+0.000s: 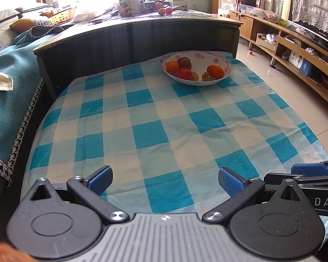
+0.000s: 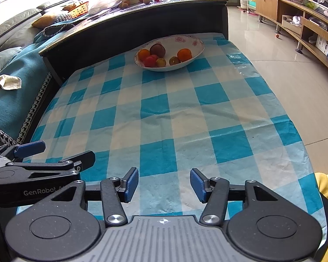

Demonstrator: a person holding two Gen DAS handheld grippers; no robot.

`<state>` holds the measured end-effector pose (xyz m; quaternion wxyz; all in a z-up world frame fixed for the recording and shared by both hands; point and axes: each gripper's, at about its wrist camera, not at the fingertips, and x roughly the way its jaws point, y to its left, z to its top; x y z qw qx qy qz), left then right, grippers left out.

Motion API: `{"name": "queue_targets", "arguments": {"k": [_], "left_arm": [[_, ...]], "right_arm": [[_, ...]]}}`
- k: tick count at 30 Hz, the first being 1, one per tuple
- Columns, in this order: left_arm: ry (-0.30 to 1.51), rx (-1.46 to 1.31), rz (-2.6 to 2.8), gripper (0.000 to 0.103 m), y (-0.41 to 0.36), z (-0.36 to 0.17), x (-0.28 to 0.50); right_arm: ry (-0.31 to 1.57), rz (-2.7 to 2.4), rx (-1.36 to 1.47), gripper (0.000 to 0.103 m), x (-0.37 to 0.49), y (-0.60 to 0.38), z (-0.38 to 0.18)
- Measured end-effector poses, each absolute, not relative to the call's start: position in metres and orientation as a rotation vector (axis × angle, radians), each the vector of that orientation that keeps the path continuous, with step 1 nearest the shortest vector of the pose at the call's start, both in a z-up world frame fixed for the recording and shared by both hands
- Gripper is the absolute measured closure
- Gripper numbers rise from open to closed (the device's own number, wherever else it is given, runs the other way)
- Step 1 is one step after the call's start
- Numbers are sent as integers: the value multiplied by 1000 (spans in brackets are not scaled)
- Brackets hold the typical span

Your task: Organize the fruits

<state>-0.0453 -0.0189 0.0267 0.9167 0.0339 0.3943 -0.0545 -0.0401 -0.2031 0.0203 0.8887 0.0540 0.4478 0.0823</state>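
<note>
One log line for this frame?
left gripper: open, empty | right gripper: open, empty | fruit: in bowl | checked cloth: bare

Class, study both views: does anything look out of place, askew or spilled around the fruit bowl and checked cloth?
One small round fruit-like thing lies on the floor by the wooden shelf unit, away from the bowl. The checked cloth is creased.

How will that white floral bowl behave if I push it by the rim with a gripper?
The bowl looks like glazed ceramic, so probably rigid, breakable and slick against blue pads. It is shallow and wide, so unlikely to tip, but the checked cloth under it may bunch rather than let it slide. The round fruit, like the orange, would likely roll inside.
</note>
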Motion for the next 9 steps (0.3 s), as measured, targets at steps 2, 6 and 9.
{"name": "queue_targets", "arguments": {"k": [2, 6, 9], "left_arm": [[809, 70, -111, 0, -19, 27, -46], [804, 74, -106, 0, -19, 28, -46], [804, 71, -99, 0, -18, 28, -45]], "right_arm": [[929, 170, 110, 54, -40, -203, 21], [927, 166, 111, 53, -39, -204, 21], [926, 163, 113, 53, -39, -205, 21]]}}
